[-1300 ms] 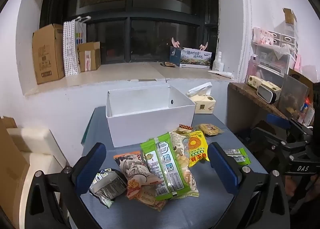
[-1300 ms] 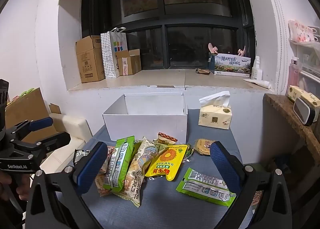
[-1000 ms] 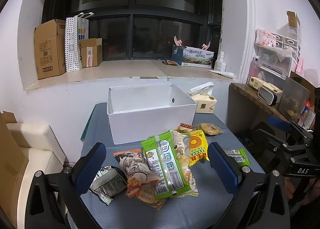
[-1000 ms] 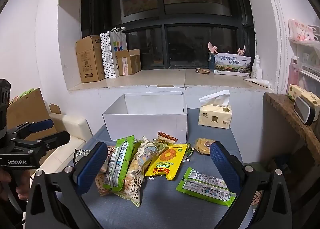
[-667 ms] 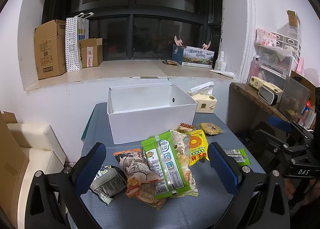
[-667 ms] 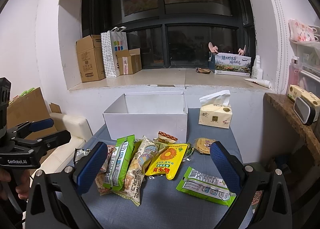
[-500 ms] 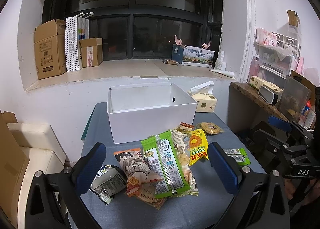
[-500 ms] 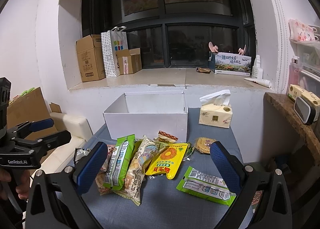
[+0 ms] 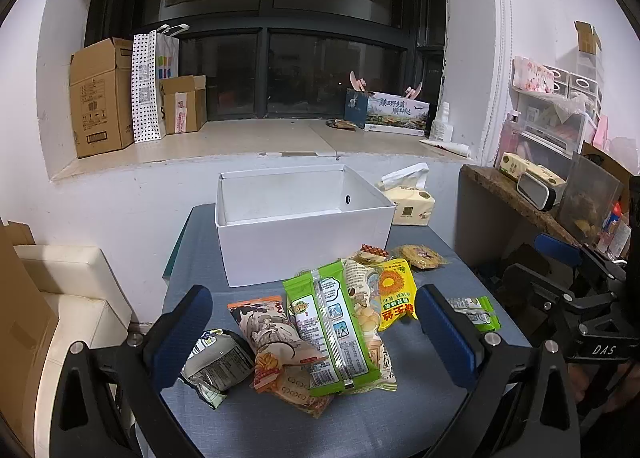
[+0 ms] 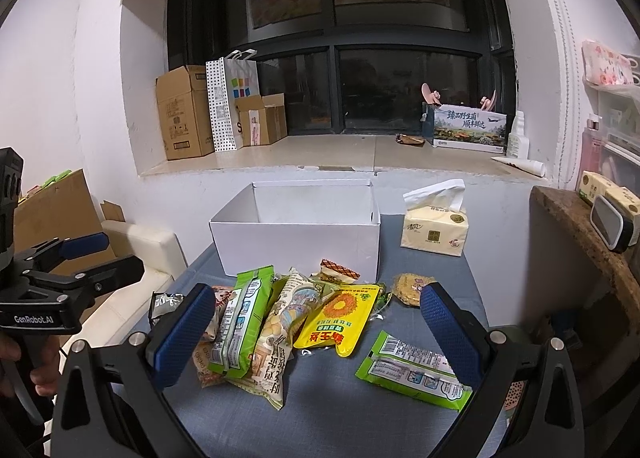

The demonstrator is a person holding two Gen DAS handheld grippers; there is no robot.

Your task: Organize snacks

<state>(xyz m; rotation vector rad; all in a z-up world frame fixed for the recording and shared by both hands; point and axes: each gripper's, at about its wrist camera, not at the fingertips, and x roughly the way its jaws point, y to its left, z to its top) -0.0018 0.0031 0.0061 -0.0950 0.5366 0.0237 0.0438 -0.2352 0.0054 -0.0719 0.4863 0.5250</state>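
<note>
From the left wrist camera, the left gripper (image 9: 312,328) is hovering low over the near edge of the blue table (image 9: 440,410), its blue-padded fingers (image 9: 182,332) spread wide apart and holding nothing. The snack pile is lying straight ahead between them: a long green packet (image 9: 330,328) resting on top, its long axis running away from the camera toward the white box (image 9: 304,246), with an orange packet (image 9: 276,338) and a crumpled silver packet (image 9: 218,364) to its left and a yellow packet (image 9: 394,294) to its right. The box is sitting open just behind the pile and looks empty.

From the right wrist camera, the right gripper (image 10: 316,334) is likewise gaping open and empty. The yellow packet (image 10: 340,320) is lying almost centred between its fingers, and a separate flat green packet (image 10: 412,370) is lying apart from the pile, close by the right finger (image 10: 448,338), its long axis slanting across the view.

Judging by this, the left gripper is nearer the long green packet and silver one, the right nearer the yellow and the stray green one; nothing appears boxed yet.
</note>
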